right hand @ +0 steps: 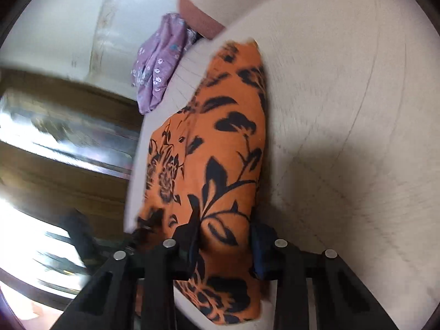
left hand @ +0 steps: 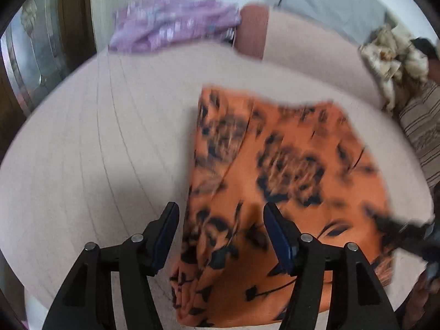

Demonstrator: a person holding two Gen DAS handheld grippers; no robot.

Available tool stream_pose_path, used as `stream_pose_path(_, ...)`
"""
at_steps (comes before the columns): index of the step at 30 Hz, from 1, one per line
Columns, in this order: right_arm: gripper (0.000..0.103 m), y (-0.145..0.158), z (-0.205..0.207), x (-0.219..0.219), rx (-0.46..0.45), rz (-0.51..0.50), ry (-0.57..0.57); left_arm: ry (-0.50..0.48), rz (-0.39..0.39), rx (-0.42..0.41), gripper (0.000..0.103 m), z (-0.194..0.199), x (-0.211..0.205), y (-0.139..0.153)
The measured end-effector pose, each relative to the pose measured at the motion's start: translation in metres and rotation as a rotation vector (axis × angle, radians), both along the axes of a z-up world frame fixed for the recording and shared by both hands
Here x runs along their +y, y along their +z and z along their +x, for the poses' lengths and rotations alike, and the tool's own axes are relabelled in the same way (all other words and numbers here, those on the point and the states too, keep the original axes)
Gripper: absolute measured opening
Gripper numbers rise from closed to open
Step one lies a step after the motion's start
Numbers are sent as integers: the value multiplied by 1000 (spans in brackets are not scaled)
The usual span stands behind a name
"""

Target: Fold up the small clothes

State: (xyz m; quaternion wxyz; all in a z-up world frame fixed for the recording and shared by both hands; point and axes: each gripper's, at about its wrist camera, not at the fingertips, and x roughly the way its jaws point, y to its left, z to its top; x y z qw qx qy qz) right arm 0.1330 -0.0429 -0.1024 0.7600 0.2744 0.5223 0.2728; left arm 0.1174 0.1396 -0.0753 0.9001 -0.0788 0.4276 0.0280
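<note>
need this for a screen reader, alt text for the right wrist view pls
The right gripper is closed on the near edge of an orange cloth with black flowers lying on a pale bed sheet. A purple floral garment lies beyond it.

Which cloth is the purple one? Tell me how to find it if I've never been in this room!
Start at the big pale bed cover that fills the view. Go past the orange flowered cloth spread on it to the far edge, beside a reddish-brown cushion. There lies the purple cloth: crumpled, lilac with tiny pale flowers, not flat and orange with big black blooms.
</note>
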Motion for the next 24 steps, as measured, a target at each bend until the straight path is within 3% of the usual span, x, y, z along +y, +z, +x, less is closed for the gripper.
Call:
stream_pose_path(2,37,-17,-1,-4,53,7,-24,-19,34,-35,67,1,-5,4)
stream_pose_path(3,42,-24,-2,-9,71,43,-55,-30,62,11,67,7,-8,-7)
stream_pose_path(4,55,-26,-3,-13,79,71,-75,-47,72,95,69,15,-9,-27)
stream_pose_path(5,60,-26,-5,-15,84,94,-82,-41,34,88,72,16,-3,-34)
stream_pose_path(6,61,-23,-6,-15,92,104,-71,-20,-16,64,73,13,5,-34)
stream_pose_path(8,63,-9,-5,-19,55,117,-72,-23,-38,72,73,15,9,-34)
stream_pose_path(11,86,12,15,-25,-4,111,-101,-30,-27,64,74,17,11,-32)
stream_pose_path(14,85,-4,59,-8,76,114,-44,-17,-34,63,75,16,12,-31)
stream_pose_path(15,80,-13,67,-3,105,104,-31,-16,-28,60,75,15,12,-30)
stream_pose_path(16,43,-21,71,6,122,97,-10,-15,-21,58,75,14,12,-30)
stream_pose_path(17,38,-21,70,15,105,66,10,-16,-21,53,76,14,13,-29)
stream_pose_path(20,34,-4,51,22,-7,-37,-3,-14,-20,51,81,15,11,-35)
stream_pose_path(22,34,-19,51,19,27,-50,-25,-14,-14,47,82,15,10,-35)
stream_pose_path(24,38,-22,52,13,52,21,-51,-17,-12,47,81,14,11,-33)
